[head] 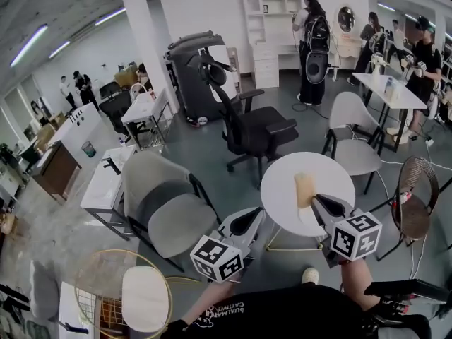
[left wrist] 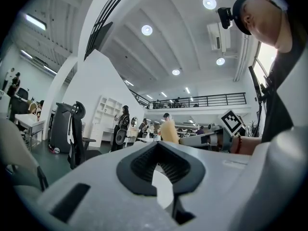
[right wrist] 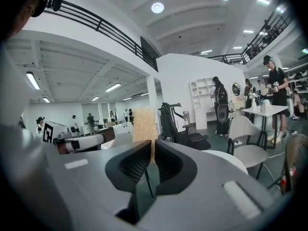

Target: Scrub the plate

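Sponge (head: 304, 189), tan and coarse, is clamped in the right gripper (head: 316, 200) over a round white table (head: 282, 179) on grey floor (head: 212, 150); the left gripper (head: 260, 215) has its jaws together, empty.

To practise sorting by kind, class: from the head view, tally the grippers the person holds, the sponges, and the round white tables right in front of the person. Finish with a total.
Grippers: 2, the left gripper and the right gripper
Sponge: 1, between the right gripper's jaws
Round white table: 1
Total: 4
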### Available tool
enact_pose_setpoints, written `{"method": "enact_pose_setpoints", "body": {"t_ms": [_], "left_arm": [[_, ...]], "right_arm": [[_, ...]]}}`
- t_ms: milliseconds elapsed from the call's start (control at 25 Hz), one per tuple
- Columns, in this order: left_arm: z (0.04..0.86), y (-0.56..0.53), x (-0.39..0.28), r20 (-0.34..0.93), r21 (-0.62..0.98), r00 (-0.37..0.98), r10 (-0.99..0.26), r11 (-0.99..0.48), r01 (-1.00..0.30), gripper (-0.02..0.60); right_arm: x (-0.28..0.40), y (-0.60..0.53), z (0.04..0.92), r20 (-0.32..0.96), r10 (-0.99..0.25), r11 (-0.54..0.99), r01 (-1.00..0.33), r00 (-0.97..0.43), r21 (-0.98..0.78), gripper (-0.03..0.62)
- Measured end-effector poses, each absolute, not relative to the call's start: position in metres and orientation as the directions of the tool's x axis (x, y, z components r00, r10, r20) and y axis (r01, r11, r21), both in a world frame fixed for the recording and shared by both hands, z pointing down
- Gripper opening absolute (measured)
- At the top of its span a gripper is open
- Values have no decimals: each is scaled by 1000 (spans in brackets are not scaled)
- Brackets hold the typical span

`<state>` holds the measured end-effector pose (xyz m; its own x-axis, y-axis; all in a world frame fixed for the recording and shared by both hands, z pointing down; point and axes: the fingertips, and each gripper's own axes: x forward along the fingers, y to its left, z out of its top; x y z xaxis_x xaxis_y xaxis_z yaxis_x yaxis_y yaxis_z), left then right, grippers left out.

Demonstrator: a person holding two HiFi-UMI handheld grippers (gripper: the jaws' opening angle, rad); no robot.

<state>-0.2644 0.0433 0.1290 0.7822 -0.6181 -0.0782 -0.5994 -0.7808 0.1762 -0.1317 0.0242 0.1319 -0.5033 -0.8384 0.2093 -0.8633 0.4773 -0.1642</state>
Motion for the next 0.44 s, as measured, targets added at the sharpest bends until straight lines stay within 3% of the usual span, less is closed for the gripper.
{"method": "enact_pose_setpoints", "body": {"t_ms": [440], "left_arm": [[122, 47, -259, -104, 175, 775, -623, -779, -602, -6]], "right_arm": [[-126, 33, 128, 205, -839, 477, -863, -504, -169, 32]]}}
